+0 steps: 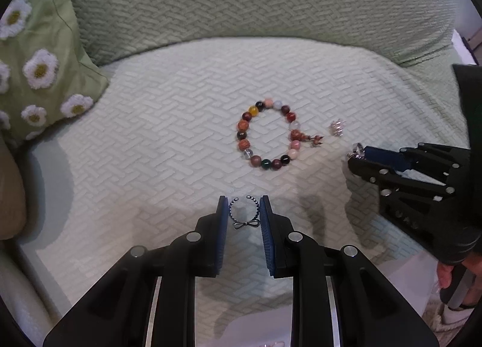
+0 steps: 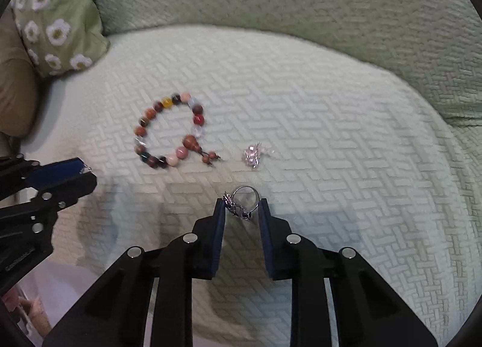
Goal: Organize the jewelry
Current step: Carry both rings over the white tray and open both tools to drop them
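Pinching a beaded bow ring [image 1: 244,212] at lower centre, the left claw [image 1: 244,211] is closed on it; the right claw [image 2: 241,207] likewise grips a silver ring [image 2: 244,201]. Mid-frame, a bead bracelet [image 1: 268,135] lies on the green bedspread [image 1: 150,142], with a pink charm [image 1: 338,127] just to its right. A daisy pillow [image 1: 39,70] sits upper left.

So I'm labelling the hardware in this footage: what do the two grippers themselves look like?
Both look alike. The left gripper and the right gripper have angular matte black frames with cut-out openings, round silver fasteners on top, and flat dark blue pads lining the inner face of each finger. Silver strips run along the frame near the camera. No cables or markings show. A bare hand shows, no sleeve.
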The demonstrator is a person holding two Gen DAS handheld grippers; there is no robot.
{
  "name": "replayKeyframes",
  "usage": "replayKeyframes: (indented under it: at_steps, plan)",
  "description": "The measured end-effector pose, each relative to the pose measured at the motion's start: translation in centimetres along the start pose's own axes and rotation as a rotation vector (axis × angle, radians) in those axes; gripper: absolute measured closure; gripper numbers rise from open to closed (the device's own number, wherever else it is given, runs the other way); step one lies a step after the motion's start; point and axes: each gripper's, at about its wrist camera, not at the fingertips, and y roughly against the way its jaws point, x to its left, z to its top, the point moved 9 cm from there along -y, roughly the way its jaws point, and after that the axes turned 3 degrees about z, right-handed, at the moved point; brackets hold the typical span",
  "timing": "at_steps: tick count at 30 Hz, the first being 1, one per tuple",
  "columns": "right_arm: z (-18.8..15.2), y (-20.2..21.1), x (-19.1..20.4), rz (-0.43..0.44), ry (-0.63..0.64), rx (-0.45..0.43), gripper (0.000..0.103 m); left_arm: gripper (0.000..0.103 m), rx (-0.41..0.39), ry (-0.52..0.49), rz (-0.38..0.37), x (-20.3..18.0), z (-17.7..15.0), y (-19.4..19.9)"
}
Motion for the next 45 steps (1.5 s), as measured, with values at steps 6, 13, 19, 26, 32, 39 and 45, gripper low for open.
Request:
replayKeyframes:
  at_steps: [6,13,19,26,32,39,45]
  plan:
    - [-2.3,9.5,1.8,0.039,0.066,-0.158,0.080,0.083,-0.124,-0.054,-0.044,-1.8,-1.6,7.0]
    - [-8.3,13.1,4.2,0.082,0.092,-0.176,0.080,0.083,-0.148,-0.142,-0.058,-4.9,-7.3,10.2]
    - [-14.7,9.3,5.0,0.074,0.093,-0.080,0.080,0.083,-0.052,-0.154,-0.052,-6.1,-12.8,6.6]
    - [-17.9,3.9,5.1,0.052,0.073,0.011,0.080,0.083,0.029,-0.095,-0.004,-5.2,-15.8,2.5]
    - [-17.4,3.2,4.9,0.041,0.061,0.008,0.080,0.083,0.055,-0.072,0.045,-4.1,-16.1,0.2]
    - [-17.3,1.9,4.9,0.011,0.074,0.031,0.080,0.083,0.074,-0.070,0.051,-3.9,-16.2,-0.8]
    - [-17.3,2.0,5.2,0.022,0.069,0.038,0.065,0.082,0.083,-0.060,0.039,-4.0,-16.1,-1.4]
